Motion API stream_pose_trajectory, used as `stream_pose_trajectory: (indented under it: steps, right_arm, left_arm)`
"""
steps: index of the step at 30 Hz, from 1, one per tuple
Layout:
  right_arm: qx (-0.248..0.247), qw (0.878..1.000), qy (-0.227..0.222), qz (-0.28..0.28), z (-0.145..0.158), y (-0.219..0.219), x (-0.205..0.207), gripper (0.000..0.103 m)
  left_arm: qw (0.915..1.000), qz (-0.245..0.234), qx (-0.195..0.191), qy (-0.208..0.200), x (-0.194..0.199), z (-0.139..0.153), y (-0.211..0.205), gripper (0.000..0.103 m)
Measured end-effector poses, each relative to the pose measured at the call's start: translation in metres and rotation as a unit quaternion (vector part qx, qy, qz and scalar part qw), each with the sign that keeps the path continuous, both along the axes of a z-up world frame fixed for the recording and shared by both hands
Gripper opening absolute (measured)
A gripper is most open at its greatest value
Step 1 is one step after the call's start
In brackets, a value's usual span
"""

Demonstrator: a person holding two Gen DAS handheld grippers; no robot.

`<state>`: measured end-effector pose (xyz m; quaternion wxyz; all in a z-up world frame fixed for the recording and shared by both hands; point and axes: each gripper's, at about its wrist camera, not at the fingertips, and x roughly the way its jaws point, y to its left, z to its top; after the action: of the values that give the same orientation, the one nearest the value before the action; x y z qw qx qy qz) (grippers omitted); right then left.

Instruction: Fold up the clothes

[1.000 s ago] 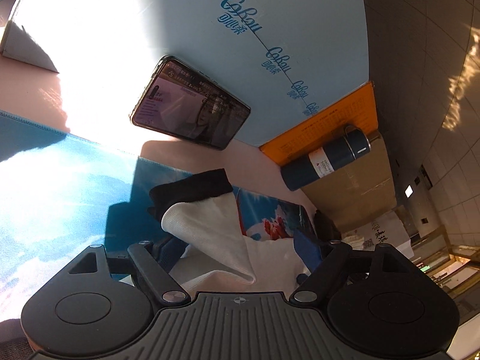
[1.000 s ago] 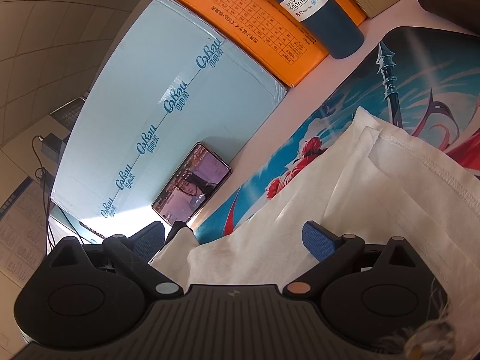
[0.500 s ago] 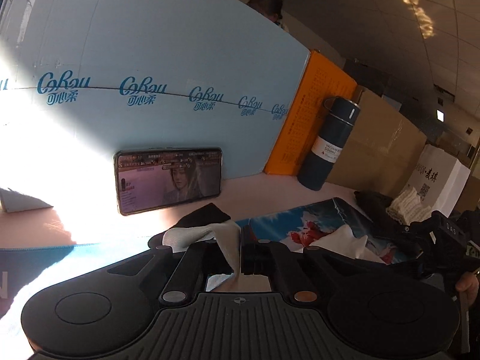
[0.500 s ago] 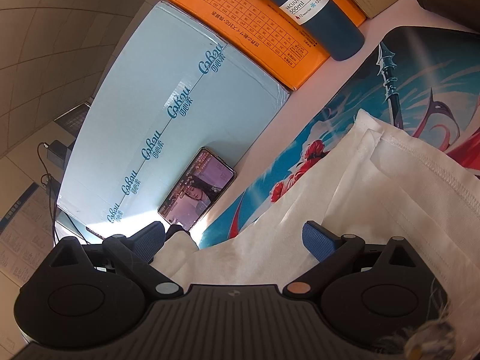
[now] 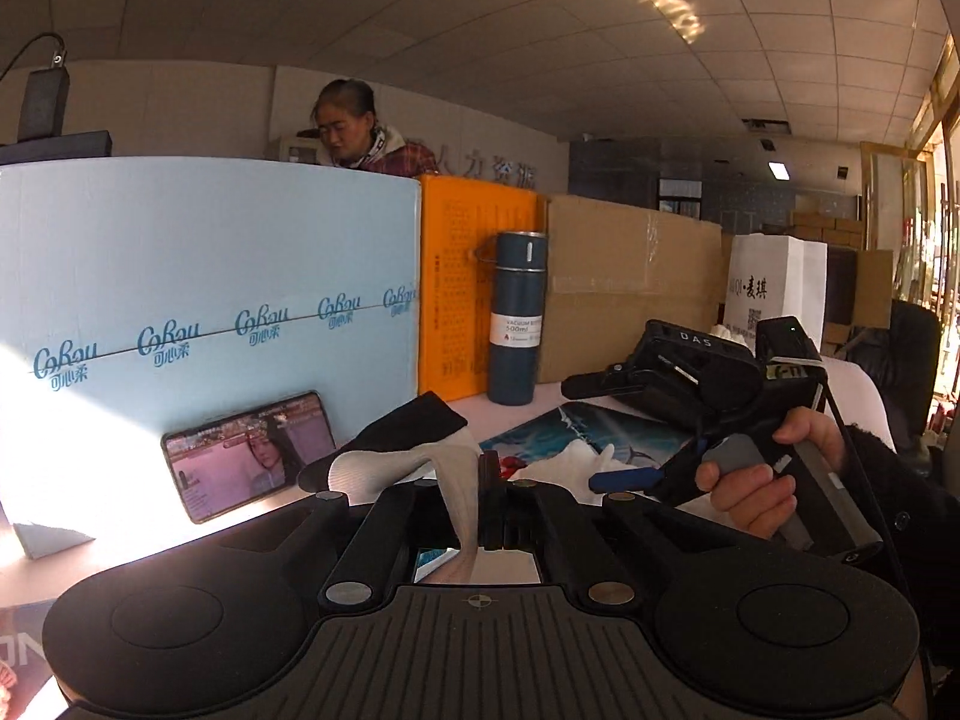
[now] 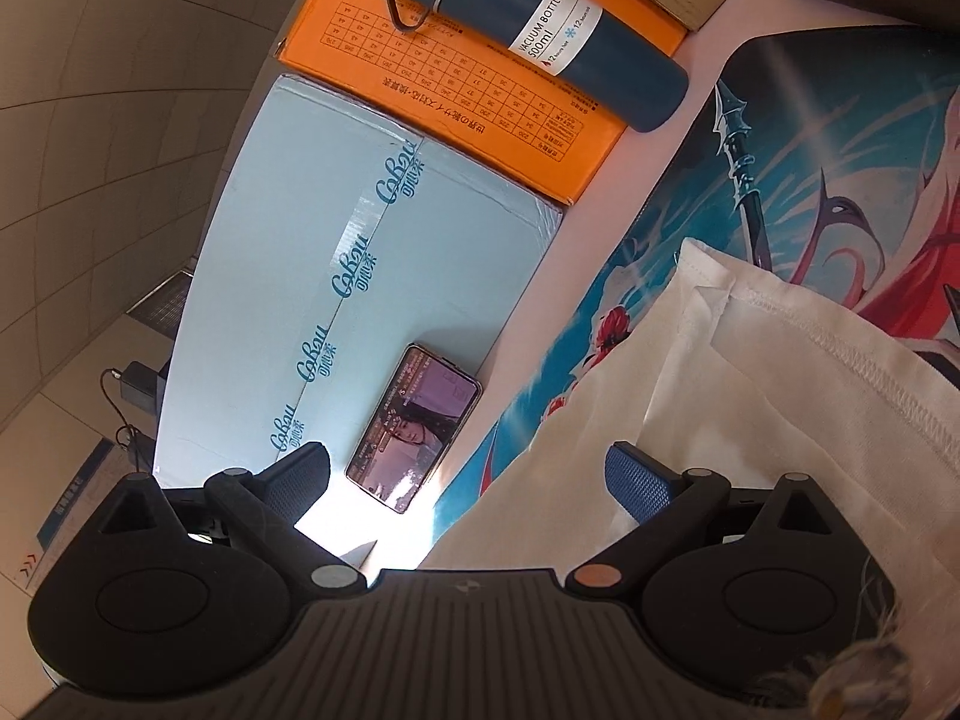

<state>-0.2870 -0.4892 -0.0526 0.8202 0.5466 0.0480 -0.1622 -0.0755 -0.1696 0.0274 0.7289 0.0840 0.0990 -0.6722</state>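
Note:
A white garment with a black sleeve lies on a printed blue desk mat (image 6: 798,138). My left gripper (image 5: 483,480) is shut on a fold of the white cloth (image 5: 456,480) and holds it lifted, with the black sleeve (image 5: 414,426) draped behind. My right gripper (image 6: 474,468) is open, its jaws wide apart over the white garment (image 6: 750,396). Its blue pad (image 6: 639,480) rests against the cloth. In the left wrist view the right gripper (image 5: 624,475) shows held in a hand, low over the cloth.
A phone (image 5: 249,453) leans on a light blue box (image 5: 210,276). An orange box (image 5: 468,288), a dark blue vacuum bottle (image 5: 516,318), a cardboard box (image 5: 630,288) and a white bag (image 5: 774,288) stand along the back. A person (image 5: 354,126) sits behind.
My left gripper closed on the white cloth and lifted it, and its view tilted up to level. The right gripper stayed open over the garment and shifted slightly.

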Motion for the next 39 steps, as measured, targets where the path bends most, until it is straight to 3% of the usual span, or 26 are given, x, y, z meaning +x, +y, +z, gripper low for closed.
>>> stream_pose_trajectory:
  steps: [6,12,16,18,19,21,24,26,29,32,35,38,39]
  right_arm:
    - [-0.003,1.000,0.004,-0.020,0.001,-0.004,-0.008,0.099]
    - [-0.012,0.998,0.022,-0.049,0.003,-0.007,-0.018,0.099]
    - [-0.027,0.995,0.061,-0.074,0.007,-0.007,-0.025,0.092]
    - [-0.028,0.992,0.088,-0.085,0.006,-0.009,-0.028,0.062]
    - [-0.030,0.990,0.105,-0.088,0.005,-0.010,-0.028,0.054]
    - [-0.033,0.986,0.133,-0.096,0.003,-0.011,-0.029,0.027]
    - [-0.037,0.983,0.147,-0.104,0.002,-0.009,-0.037,0.013]
    - [-0.034,0.984,0.139,-0.107,0.002,-0.008,-0.045,0.010]
    - [-0.038,0.982,0.141,-0.120,0.005,-0.003,-0.055,0.009]
    - [-0.046,0.979,0.154,-0.128,0.006,0.000,-0.061,0.009]
    - [-0.053,0.975,0.171,-0.135,0.007,0.004,-0.065,0.010]
    - [-0.063,0.969,0.183,-0.151,0.009,0.010,-0.070,0.017]
    - [-0.071,0.967,0.184,-0.160,0.012,0.013,-0.072,0.031]
  left_arm:
    - [0.9996,-0.012,-0.023,0.005,-0.011,-0.011,0.037,0.000]
    - [0.9999,-0.013,-0.008,0.005,-0.008,-0.024,0.053,0.000]
    - [0.9994,-0.007,0.010,-0.032,-0.007,-0.028,0.048,0.000]
    - [0.9981,-0.004,0.021,-0.058,-0.008,-0.031,0.043,0.000]
    - [0.9972,0.000,0.024,-0.070,-0.008,-0.032,0.040,0.000]
    - [0.9950,0.010,0.028,-0.095,-0.007,-0.035,0.034,0.000]
    - [0.9920,0.016,0.025,-0.123,-0.004,-0.034,0.028,0.000]
    - [0.9899,0.008,0.016,-0.141,-0.004,-0.031,0.029,0.000]
    - [0.9861,-0.041,-0.004,-0.161,-0.009,-0.027,0.038,0.001]
    - [0.9827,-0.082,0.019,-0.165,-0.015,-0.029,0.042,0.001]
    - [0.9803,-0.104,0.056,-0.158,-0.021,-0.037,0.045,0.009]
    - [0.9800,-0.107,0.083,-0.145,-0.024,-0.043,0.048,0.017]
    - [0.9812,-0.102,0.085,-0.140,-0.025,-0.045,0.051,0.026]
